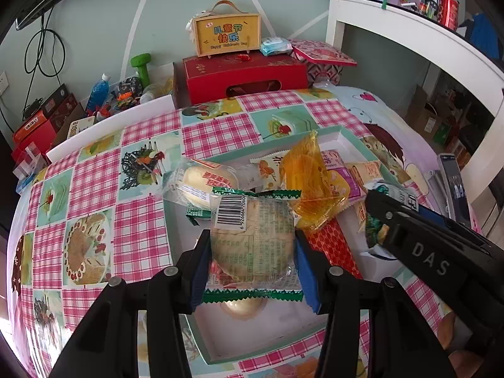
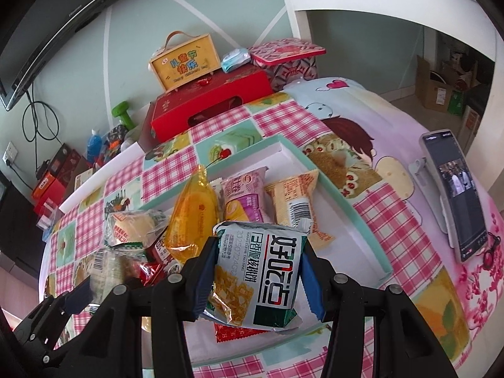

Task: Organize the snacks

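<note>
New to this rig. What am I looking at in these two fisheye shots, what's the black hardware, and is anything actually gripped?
There is no robot arm. A person holds one two-finger gripper in each hand, and each carries a fisheye camera that looks forward along its fingers. One picture comes from the left gripper, the other from the right gripper.

Both hang over a shallow mint-edged tray on a pink checked tablecloth. In the tray lies a pile of wrapped snacks, among them an orange packet.

The left gripper is shut on a clear green-edged pastry packet. The right gripper is shut on a white and green snack bag. Each also appears at the edge of the other's view.
</note>
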